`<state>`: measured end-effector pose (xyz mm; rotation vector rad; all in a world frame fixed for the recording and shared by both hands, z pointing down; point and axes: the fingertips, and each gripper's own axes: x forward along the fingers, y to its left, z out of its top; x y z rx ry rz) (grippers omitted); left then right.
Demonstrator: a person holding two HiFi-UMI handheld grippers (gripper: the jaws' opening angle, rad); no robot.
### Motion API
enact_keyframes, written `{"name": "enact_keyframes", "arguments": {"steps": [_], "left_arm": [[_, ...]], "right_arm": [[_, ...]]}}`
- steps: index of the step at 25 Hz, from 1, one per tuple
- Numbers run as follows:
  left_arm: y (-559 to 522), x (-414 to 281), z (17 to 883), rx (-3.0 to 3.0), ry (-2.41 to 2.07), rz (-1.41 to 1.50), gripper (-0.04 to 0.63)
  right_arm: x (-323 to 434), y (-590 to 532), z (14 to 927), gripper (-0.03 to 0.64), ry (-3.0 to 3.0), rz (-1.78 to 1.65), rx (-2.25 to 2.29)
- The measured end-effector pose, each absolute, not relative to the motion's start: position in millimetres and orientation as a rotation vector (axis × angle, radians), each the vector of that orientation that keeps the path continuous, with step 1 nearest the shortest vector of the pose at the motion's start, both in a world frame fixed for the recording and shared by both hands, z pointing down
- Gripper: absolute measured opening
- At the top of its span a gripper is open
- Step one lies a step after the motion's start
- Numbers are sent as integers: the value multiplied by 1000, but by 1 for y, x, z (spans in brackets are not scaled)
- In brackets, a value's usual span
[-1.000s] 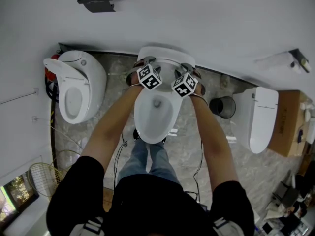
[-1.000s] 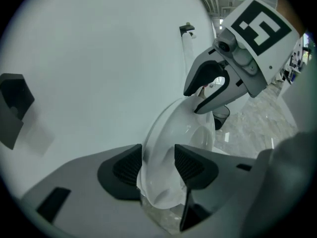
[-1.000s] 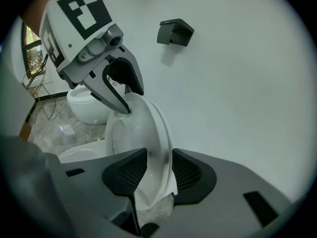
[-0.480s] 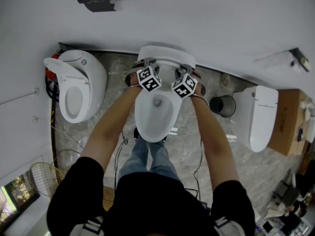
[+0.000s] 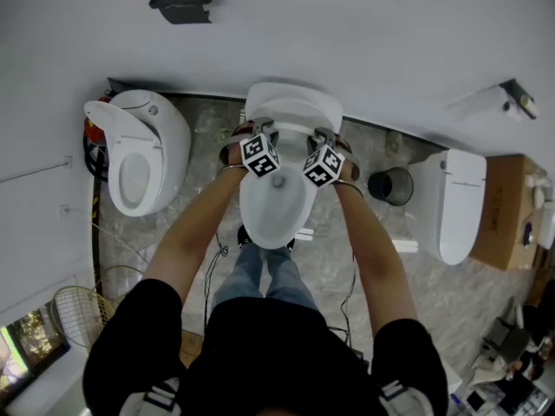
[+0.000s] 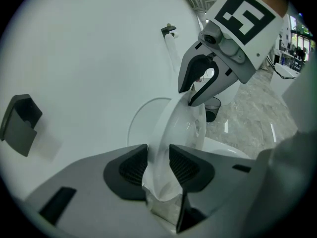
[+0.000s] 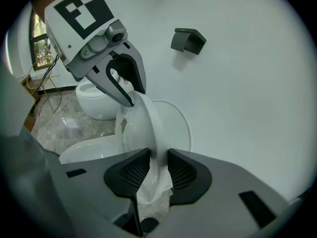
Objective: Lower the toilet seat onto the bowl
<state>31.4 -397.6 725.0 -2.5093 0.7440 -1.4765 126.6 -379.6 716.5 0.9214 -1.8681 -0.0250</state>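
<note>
The white toilet bowl [image 5: 276, 204] stands against the wall, its lid [image 5: 293, 102] upright behind it. The plastic-wrapped seat [image 6: 173, 125] is tilted forward off the lid [image 7: 178, 125]. My left gripper [image 6: 158, 165] is shut on the seat's top rim; its jaws have just been closing with the rim between them. My right gripper [image 7: 158, 167] is shut on the same rim of the seat [image 7: 141, 125] a little to the right, its jaws likewise just closing. In the head view the left gripper [image 5: 258, 143] and the right gripper [image 5: 324, 152] sit side by side over the bowl's back.
A second toilet [image 5: 139, 150] stands at the left and a third toilet [image 5: 451, 206] at the right. A dark bin [image 5: 390, 187] sits between the middle and right toilets. A cardboard box [image 5: 503, 215], floor cables and a wire basket [image 5: 74, 315] lie around.
Both grippers have moved away from the wall toward me, drawing the seat's top rim off the upright lid. The bowl and lid stayed put.
</note>
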Motion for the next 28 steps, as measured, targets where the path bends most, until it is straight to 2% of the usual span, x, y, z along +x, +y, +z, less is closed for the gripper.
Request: {"name": "enact_keyframes", "arguments": {"steps": [8, 28], "left_arm": [[-352, 18, 724, -2504, 721, -1476, 123], [-251, -10, 747, -2550, 612, -1512, 133]], "right_arm": [[113, -331, 717, 126, -1873, -55, 883], [87, -228, 736, 117, -1876, -74, 833]]}}
